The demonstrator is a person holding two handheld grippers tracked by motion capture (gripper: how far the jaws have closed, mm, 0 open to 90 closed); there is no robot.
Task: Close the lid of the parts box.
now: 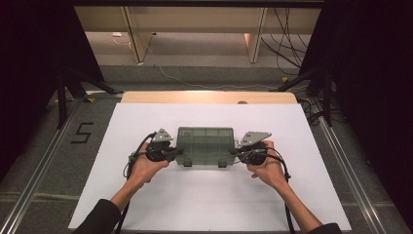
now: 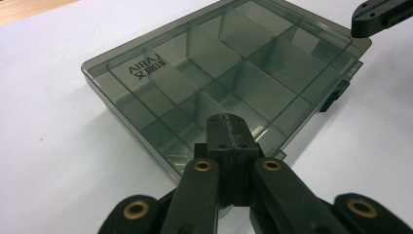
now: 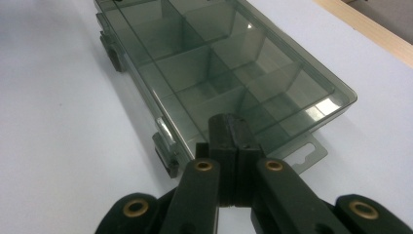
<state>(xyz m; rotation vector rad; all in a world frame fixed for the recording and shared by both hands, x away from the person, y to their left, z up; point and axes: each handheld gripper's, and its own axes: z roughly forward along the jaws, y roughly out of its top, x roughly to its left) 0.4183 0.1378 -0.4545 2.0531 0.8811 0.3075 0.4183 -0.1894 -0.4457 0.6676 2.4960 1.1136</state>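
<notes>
A smoky see-through compartment box (image 1: 205,144) with its lid down lies flat in the middle of the white table cover (image 1: 204,200). My left gripper (image 1: 178,152) is at the box's left end and my right gripper (image 1: 234,151) at its right end. In the left gripper view the left gripper (image 2: 228,126) is shut, tips over the near edge of the box (image 2: 219,63), whose lid carries a printed logo. In the right gripper view the right gripper (image 3: 229,126) is shut too, tips over the box (image 3: 234,63) near its hang tab (image 3: 308,152). Two dark latches (image 3: 165,157) sit on its front side.
A wooden table edge (image 1: 209,97) runs along the far side of the white cover. Dark stand legs (image 1: 65,87) and cables (image 1: 311,105) flank the table on the floor. A black "5" mark (image 1: 83,132) lies on the floor at left.
</notes>
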